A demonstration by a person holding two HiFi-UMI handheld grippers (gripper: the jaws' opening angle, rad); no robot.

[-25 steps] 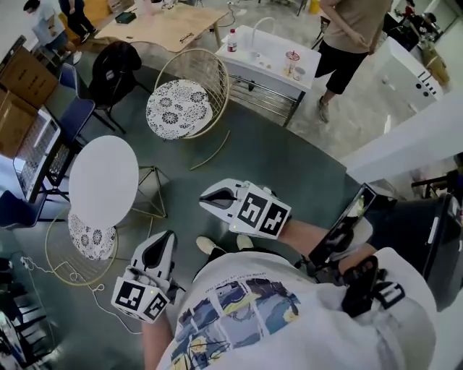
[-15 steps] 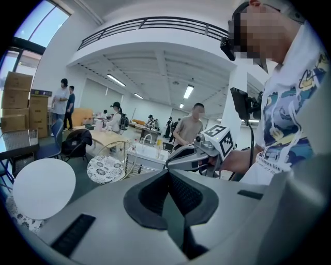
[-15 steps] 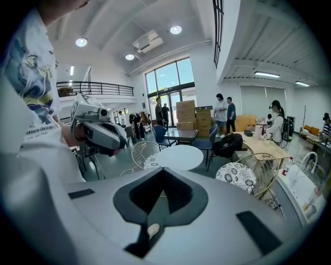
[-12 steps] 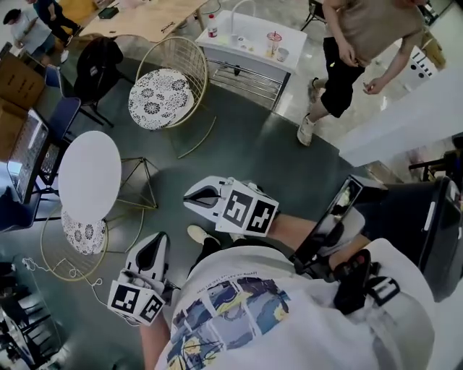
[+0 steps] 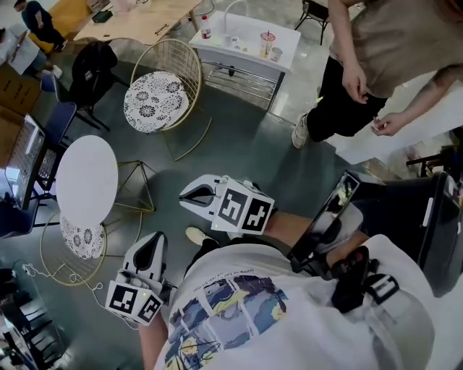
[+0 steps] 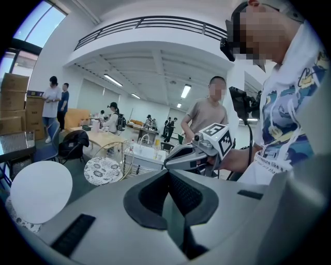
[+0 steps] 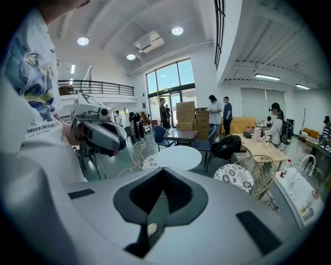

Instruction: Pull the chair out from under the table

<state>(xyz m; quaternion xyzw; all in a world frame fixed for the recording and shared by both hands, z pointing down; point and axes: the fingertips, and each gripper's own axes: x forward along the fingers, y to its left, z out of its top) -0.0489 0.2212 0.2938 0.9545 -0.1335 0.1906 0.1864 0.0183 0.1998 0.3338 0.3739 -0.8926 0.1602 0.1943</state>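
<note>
Hand-held grippers, left (image 6: 168,172) and right (image 7: 164,171), clenched empty; head view shows chair (image 5: 81,240) under table (image 5: 87,179).

A large open workspace, part office and part lab, is indicated: a high ceiling with a railed mezzanine (image 6: 150,21), stacked cardboard boxes (image 7: 187,115), a long wooden worktable (image 5: 137,20), wire chairs (image 5: 153,101) and a round white table (image 5: 87,181) are seen, with several people (image 7: 214,116) standing about.
</note>
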